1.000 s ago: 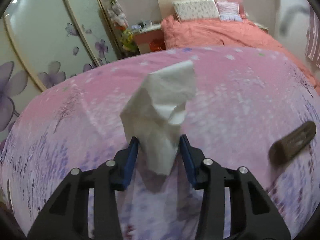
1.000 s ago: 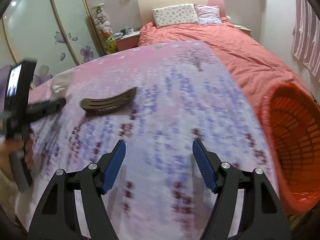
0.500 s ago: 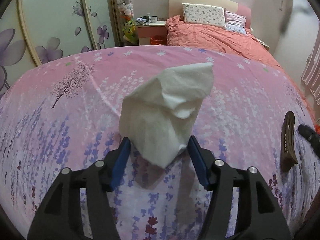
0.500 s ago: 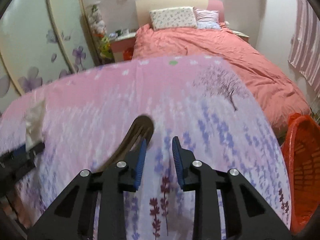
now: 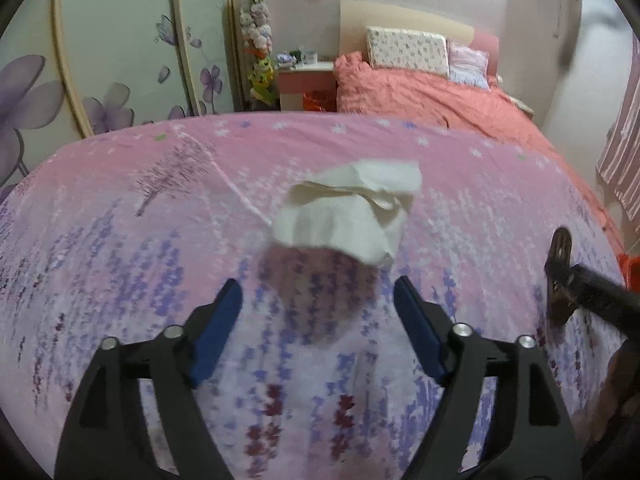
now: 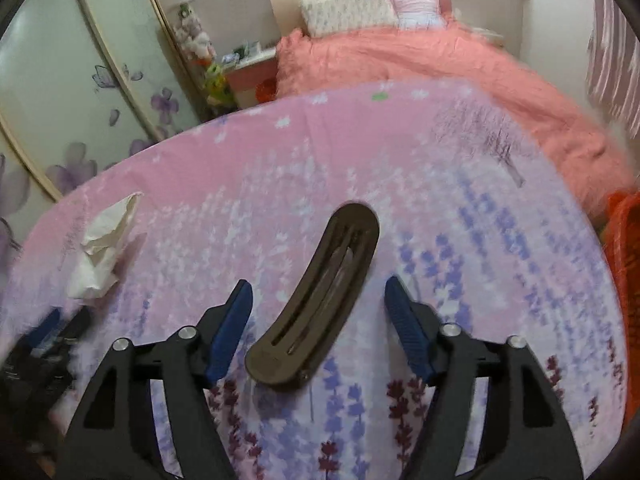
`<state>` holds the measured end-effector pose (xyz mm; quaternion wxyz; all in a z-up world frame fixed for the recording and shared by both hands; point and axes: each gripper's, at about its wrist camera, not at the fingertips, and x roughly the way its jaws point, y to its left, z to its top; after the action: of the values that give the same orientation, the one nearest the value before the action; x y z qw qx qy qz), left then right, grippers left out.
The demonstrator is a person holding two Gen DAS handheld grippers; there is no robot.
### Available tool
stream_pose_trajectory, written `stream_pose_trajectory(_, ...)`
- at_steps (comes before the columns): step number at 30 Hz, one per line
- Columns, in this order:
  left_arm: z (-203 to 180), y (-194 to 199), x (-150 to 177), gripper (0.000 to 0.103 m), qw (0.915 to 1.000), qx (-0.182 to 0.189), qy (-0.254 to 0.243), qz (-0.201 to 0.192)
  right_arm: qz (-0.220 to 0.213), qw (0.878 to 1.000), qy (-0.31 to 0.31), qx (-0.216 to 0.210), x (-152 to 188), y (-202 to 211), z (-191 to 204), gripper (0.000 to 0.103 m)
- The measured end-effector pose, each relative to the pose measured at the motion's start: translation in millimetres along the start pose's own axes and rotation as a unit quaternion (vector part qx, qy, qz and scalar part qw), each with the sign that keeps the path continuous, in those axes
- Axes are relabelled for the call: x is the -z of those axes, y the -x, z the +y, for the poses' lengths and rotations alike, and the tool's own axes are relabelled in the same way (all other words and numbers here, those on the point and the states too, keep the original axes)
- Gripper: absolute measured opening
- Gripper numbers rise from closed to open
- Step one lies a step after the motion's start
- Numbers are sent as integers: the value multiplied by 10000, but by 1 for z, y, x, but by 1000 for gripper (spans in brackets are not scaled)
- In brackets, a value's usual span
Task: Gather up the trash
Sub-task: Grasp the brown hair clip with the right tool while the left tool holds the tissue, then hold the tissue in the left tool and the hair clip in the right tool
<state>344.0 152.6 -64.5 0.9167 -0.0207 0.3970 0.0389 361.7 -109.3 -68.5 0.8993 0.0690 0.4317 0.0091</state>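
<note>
My left gripper (image 5: 316,304) is opening its jaws, empty; the crumpled tissue (image 5: 352,216) sits loose just ahead of them on the floral sheet (image 5: 120,240), let go rather than carried. My right gripper (image 6: 318,308) is opening too, jaws straddling the brown hair clip (image 6: 320,304) without touching, lined up to pinch it.

Coral bed (image 5: 432,96), two pillows (image 5: 406,52), floral wardrobe doors (image 5: 116,60).
</note>
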Motion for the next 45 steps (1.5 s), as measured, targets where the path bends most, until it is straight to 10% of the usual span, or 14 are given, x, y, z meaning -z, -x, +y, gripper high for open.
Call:
stream_pose_trajectory(5, 2, 8, -16, 96, 9994, -112, 37, -320, -8, 9986, 531, -52, 15, 17, -5, 26)
stream_pose_trajectory(21, -34, -63, -47, 99, 9963, -682, -514, 129, -75, 9996, 183, -218, 16, 18, -42, 34)
stream_pose_trajectory(30, -36, -71, -43, 34, 9982, -141, -419, 401, -47, 9996, 160, -212, 19, 20, -49, 29)
stream_pose_trajectory(45, -49, -11, 25, 46, 9966, 118, -714, 404, -55, 9997, 209, -74, 48, 47, -71, 29)
